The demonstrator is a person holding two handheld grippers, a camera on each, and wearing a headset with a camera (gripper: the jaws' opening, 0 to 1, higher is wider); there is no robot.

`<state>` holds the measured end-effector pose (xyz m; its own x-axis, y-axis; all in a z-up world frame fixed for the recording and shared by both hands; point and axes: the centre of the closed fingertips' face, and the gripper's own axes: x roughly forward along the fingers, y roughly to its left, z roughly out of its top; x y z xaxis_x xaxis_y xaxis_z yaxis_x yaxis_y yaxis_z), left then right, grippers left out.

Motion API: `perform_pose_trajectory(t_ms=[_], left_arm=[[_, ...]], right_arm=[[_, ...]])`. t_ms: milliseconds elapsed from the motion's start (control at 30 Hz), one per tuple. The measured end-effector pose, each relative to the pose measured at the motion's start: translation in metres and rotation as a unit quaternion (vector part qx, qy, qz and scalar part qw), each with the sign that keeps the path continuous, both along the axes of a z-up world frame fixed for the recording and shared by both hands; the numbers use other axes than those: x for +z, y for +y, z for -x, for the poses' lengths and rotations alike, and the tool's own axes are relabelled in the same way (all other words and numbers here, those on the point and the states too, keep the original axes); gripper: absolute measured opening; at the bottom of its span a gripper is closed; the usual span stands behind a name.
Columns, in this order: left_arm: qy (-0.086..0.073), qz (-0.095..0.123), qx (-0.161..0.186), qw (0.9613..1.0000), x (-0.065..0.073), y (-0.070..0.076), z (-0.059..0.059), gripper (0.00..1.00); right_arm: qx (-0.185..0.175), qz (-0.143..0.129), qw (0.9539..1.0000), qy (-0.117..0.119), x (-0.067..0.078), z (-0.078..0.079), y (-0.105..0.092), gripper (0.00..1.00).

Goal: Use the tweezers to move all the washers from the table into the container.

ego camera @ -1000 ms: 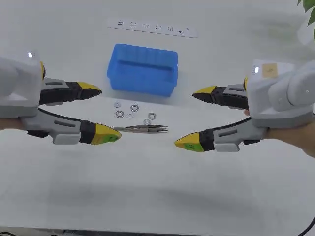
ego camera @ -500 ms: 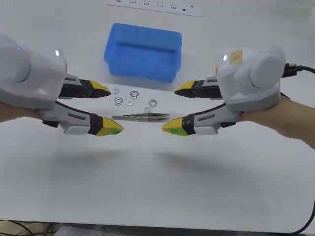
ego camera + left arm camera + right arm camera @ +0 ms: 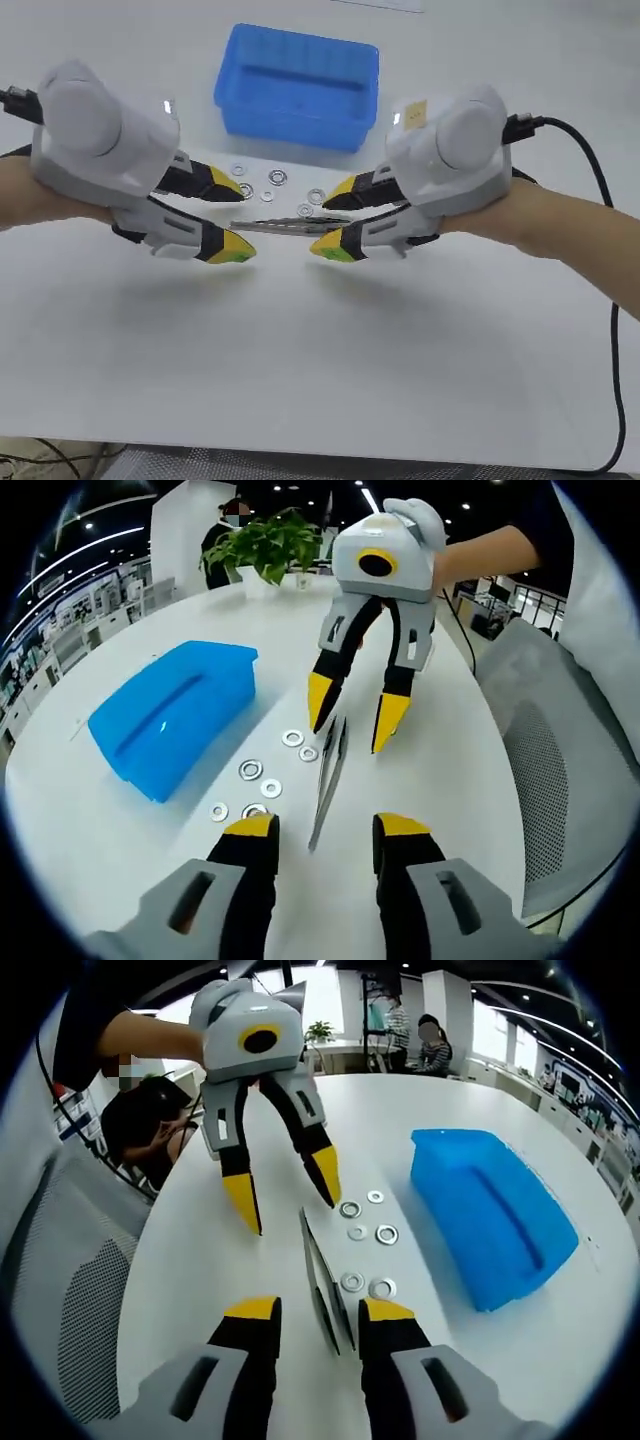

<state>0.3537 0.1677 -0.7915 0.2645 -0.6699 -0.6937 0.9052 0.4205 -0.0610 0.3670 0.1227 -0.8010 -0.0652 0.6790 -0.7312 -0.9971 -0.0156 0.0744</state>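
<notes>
The white bench [image 3: 320, 370] has a blue box [image 3: 297, 125] on it, close to the far edge. Just in front of the box lie a few small shiny washers [image 3: 278, 178], flat on the bench and not in the box. The tweezers [image 3: 285, 227] lie flat on the bench as well, a little nearer to the person, so the washers are between them and the box. The left gripper [image 3: 238, 220] is open and holds nothing. The right gripper [image 3: 320, 225] is open too, with nothing in it. The two point at each other, tip to tip, and the tweezers lie in the gap between them. In the right gripper view one end of the tweezers lies between that gripper's two jaws, closer to one of them, and I cannot tell if it touches. In the left gripper view the other end lies just in front of the left gripper's jaws. A black cable [image 3: 590, 200] runs from the right gripper down toward the near right corner of the bench
</notes>
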Motion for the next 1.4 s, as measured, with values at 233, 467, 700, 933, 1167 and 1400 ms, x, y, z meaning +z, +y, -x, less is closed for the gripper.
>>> perform_pose_trajectory(t_ms=[233, 467, 700, 933, 1167, 1400], left_arm=[[-0.009, -0.040, -0.016, 0.9990, -0.009, 0.000, -0.004, 0.30], [-0.012, -0.070, -0.043, 0.9966, -0.008, -0.002, -0.005, 0.26], [-0.024, -0.085, -0.056, 0.9945, -0.009, -0.002, -0.010, 0.11], [-0.023, -0.113, -0.107, 0.9876, -0.010, -0.001, -0.005, 0.06], [-0.030, -0.120, -0.106, 0.9866, -0.010, 0.000, -0.004, 0.04], [-0.055, -0.097, -0.121, 0.9863, 0.010, -0.002, 0.002, 0.04]], right_arm=[[0.024, 0.007, 0.9994, -0.024, 0.000, 0.001, 0.006, 0.22], [0.060, 0.026, 0.9965, -0.052, -0.003, 0.001, 0.007, 0.14], [0.072, 0.036, 0.9952, -0.055, -0.005, 0.001, 0.005, 0.11], [0.077, 0.047, 0.9942, -0.059, -0.005, 0.003, 0.004, 0.11], [0.077, 0.058, 0.9933, -0.063, -0.006, 0.001, 0.003, 0.08], [0.089, 0.049, 0.9922, -0.072, -0.003, 0.007, 0.002, 0.08]])
